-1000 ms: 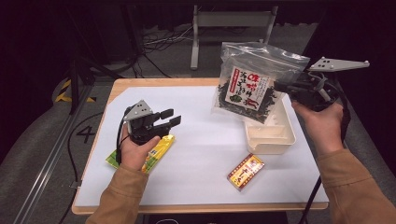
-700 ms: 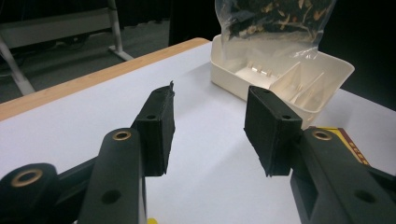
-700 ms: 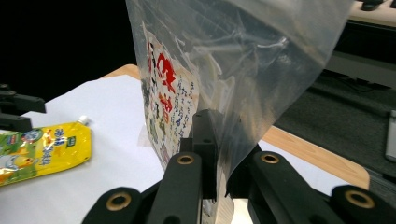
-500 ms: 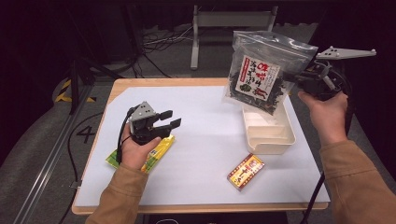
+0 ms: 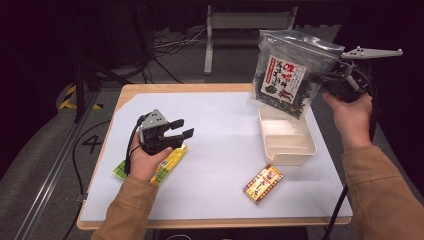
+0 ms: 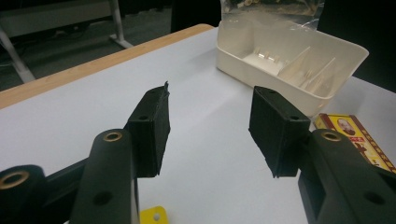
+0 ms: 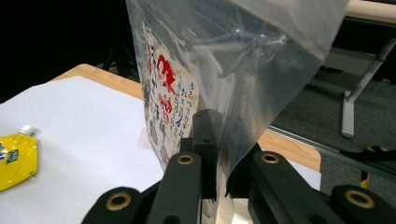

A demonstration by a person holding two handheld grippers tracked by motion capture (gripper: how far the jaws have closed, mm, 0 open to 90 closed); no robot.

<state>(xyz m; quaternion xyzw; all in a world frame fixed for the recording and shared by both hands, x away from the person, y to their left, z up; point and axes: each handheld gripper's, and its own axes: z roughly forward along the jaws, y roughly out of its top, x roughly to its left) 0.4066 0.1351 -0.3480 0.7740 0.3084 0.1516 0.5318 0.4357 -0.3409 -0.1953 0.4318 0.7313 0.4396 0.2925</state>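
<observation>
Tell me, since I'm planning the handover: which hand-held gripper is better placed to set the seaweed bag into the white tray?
Right. The right hand-held gripper is shut on the seaweed bag, which hangs just above the white tray. The left hand-held gripper is open, across the table over the yellow pouch.

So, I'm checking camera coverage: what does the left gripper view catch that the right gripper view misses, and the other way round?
Left gripper view alone: the left gripper with its jaws apart and nothing between them, the divided cream tray, and the red-and-yellow box.

Right gripper view alone: the right gripper shut on the edge of the bag, its red-lettered label facing the camera, and the whole yellow pouch lying flat.

Shared: the clear bag of dark dried food and the white table top.
</observation>
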